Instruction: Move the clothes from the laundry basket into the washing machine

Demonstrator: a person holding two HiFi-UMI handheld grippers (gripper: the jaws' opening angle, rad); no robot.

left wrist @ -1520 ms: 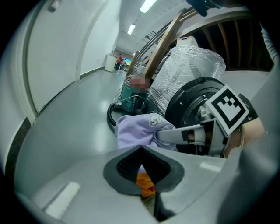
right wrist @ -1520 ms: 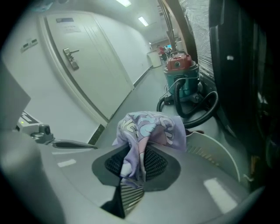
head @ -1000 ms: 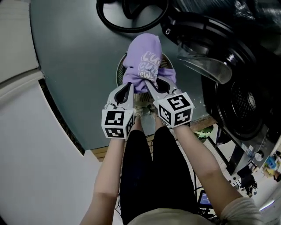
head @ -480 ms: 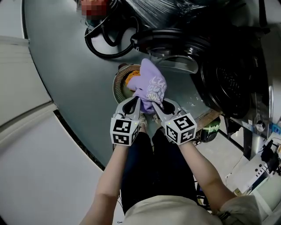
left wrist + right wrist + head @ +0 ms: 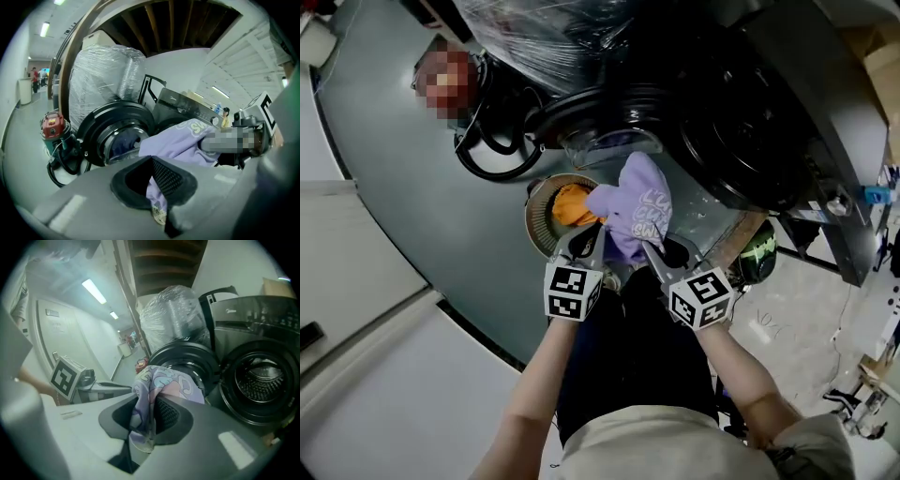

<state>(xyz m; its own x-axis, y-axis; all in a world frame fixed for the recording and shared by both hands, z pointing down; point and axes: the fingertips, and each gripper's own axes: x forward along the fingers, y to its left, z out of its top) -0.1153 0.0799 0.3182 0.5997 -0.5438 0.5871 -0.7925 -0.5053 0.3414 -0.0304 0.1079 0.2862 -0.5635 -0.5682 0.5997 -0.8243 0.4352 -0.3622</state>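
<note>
Above the right edge of the laundry basket point(image 5: 536, 217), the purple shirt point(image 5: 637, 206) hangs lifted, clear of the rim. The left gripper point(image 5: 591, 244) and the right gripper point(image 5: 662, 251) are each almost closed, pinching a fold of it. An orange cloth point(image 5: 572, 202) lies in the basket. I think both grips should hold firm and carry the shirt together into the washing machine drum point(image 5: 750, 131), so no loose end catches the open door point(image 5: 600, 103).

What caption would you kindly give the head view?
Left gripper and right gripper clamp one purple garment near the laundry basket.
</note>
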